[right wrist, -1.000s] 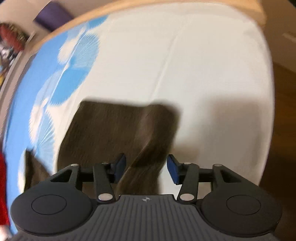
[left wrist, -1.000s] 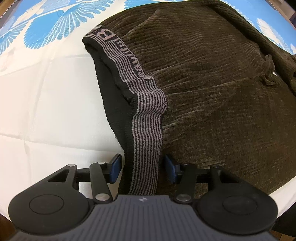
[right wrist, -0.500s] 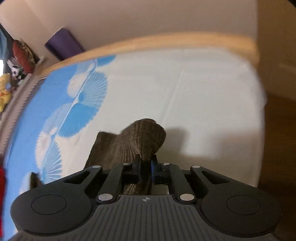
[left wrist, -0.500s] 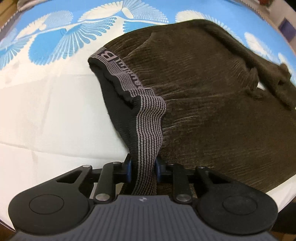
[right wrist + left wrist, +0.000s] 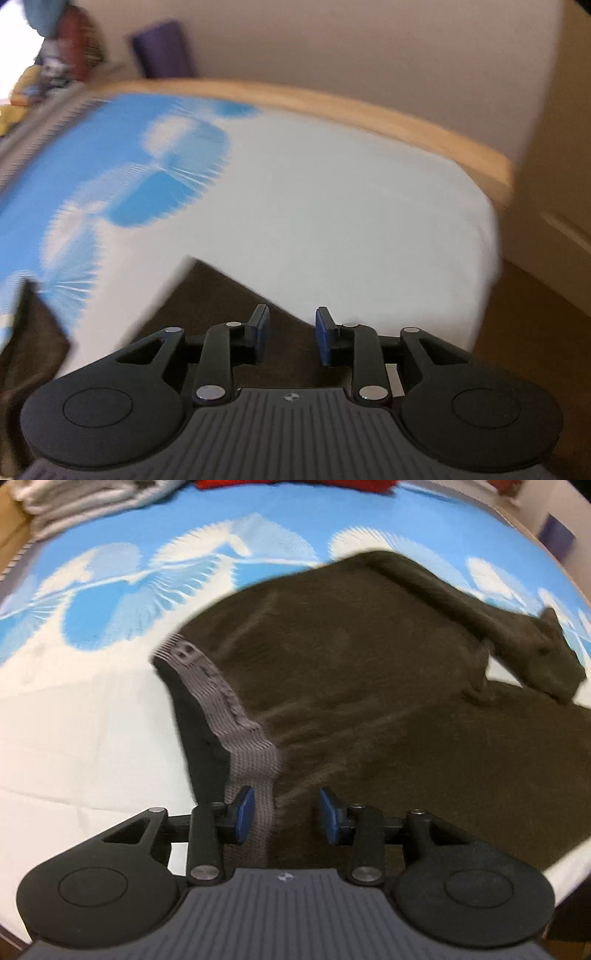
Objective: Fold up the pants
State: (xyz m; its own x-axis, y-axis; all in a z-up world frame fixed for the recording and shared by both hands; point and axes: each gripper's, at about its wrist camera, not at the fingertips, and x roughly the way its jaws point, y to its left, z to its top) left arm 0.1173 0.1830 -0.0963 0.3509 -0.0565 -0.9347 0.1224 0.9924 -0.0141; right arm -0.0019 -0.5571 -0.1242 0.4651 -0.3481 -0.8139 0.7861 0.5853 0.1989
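Evidently released to settle, the brown pants (image 5: 369, 709) sprawl across the bed (image 5: 74, 738), filling the frame's right, both the left tongs (image 5: 286, 810) astride the grey waistband (image 5: 236, 716) and, though blurred, the right tongs (image 5: 290, 334) having just spread, pinching nothing.

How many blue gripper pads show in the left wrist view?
2: one blue pad against the grey striped waistband, the other blue pad over the dark brown corduroy pants. None hidden.

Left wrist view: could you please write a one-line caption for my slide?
Open left claw over the grey striped waistband of brown pants lying on a blue-and-white bedsheet.
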